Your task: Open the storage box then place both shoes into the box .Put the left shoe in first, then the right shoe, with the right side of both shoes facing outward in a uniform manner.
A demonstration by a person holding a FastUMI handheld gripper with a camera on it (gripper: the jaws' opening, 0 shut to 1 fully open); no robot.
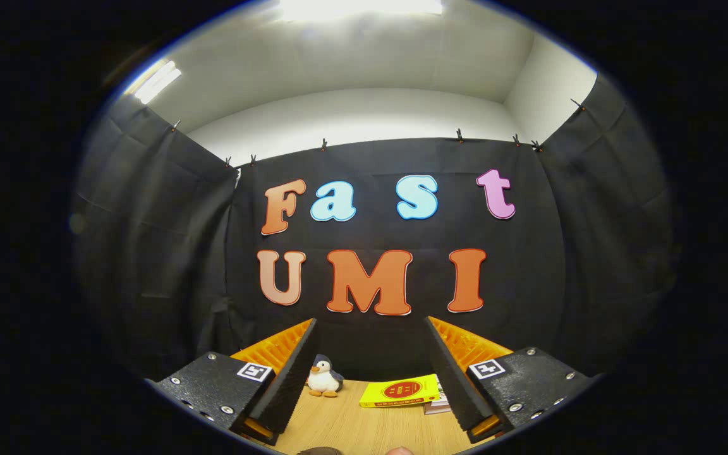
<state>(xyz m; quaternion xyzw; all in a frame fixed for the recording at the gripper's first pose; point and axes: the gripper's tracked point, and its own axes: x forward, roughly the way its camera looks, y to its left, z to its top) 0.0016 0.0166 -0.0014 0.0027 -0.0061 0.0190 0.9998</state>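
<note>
While the tongs are standing released, their two fingers spread wide with nothing between them, the task is sitting at its very first step, by my reading.

- Tongs: pointing level toward the booth's back wall, hovering above the table; the black ribbed pads are facing each other across an open gap.
- Table: light wood, lying under and ahead of the fingers.
- Toy penguin: small, soft, sitting upright on the table just beyond the left finger, near the wall.
- Yellow book: lying flat on the table ahead, between the fingers' lines and nearer the right one, with a second, paler book peeking out beside it.
- Storage box and shoes: I am not finding them from this angle; their place cannot be told.
- Two small rounded shapes below the fingers: too little is showing to say what they are.

Next move, as I am judging it: the tongs are needing to tilt down and search the table for the box, then work its lid open before any shoe is handled, left shoe first.
</note>
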